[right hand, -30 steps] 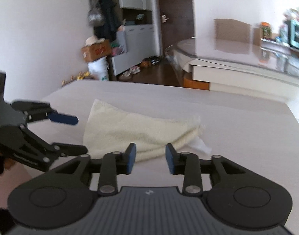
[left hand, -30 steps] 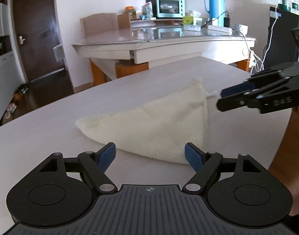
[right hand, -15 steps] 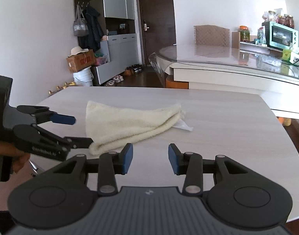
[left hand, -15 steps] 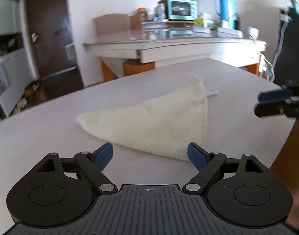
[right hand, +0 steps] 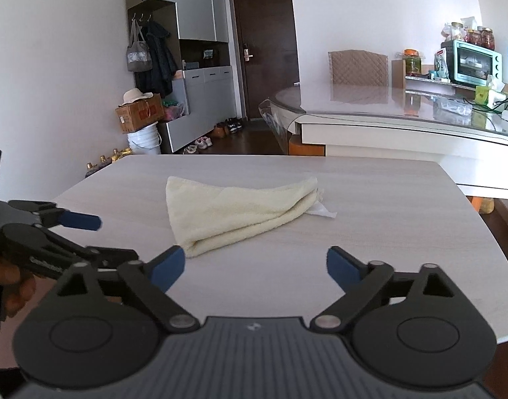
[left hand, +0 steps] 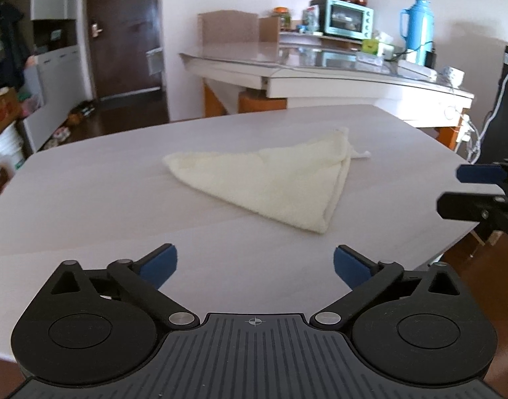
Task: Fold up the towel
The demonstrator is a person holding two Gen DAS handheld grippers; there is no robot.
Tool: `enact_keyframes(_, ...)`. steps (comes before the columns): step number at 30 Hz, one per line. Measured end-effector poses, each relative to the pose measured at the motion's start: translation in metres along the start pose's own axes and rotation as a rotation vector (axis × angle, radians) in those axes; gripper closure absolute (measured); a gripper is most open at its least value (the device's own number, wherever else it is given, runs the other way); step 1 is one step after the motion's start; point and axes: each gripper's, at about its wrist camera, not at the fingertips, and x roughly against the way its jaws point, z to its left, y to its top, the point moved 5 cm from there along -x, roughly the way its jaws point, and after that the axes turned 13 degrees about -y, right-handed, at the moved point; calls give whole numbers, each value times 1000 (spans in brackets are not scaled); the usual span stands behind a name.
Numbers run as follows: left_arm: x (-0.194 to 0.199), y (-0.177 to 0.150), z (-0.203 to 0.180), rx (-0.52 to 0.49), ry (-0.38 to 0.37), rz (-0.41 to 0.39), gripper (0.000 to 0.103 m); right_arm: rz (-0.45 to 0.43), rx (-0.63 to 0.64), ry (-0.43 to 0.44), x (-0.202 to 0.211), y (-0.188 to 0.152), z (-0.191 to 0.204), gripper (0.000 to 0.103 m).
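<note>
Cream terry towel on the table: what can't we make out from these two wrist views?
- Cream terry towel: layer count hidden, both views; top layer covers the rest.
- White tag at its corner: print too small, right wrist view.
- Right gripper: cut off by the frame edge, left wrist view.
- Pale wooden table: near edge hidden behind each gripper body.

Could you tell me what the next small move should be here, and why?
Probably draw both grippers back: the towel already lies folded on the table, and the left gripper and right gripper have just opened their jaws, holding nothing.
</note>
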Motion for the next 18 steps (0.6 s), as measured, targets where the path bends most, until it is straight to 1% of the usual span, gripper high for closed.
enact_keyframes(1, 5, 0, 1, 7, 15, -4, 0, 2, 0, 0, 1, -1, 1, 7)
enact_keyframes(6, 21, -4, 4, 35, 32, -20, 0, 14, 9, -4, 8, -9, 9, 6)
enact_keyframes(11, 28, -6, 5, 39, 38, -29, 0, 17, 18, -1, 13, -14, 16, 6)
enact_keyframes(18, 28, -2, 6, 39, 38, -39, 0, 12, 13, -9, 13, -9, 15, 5)
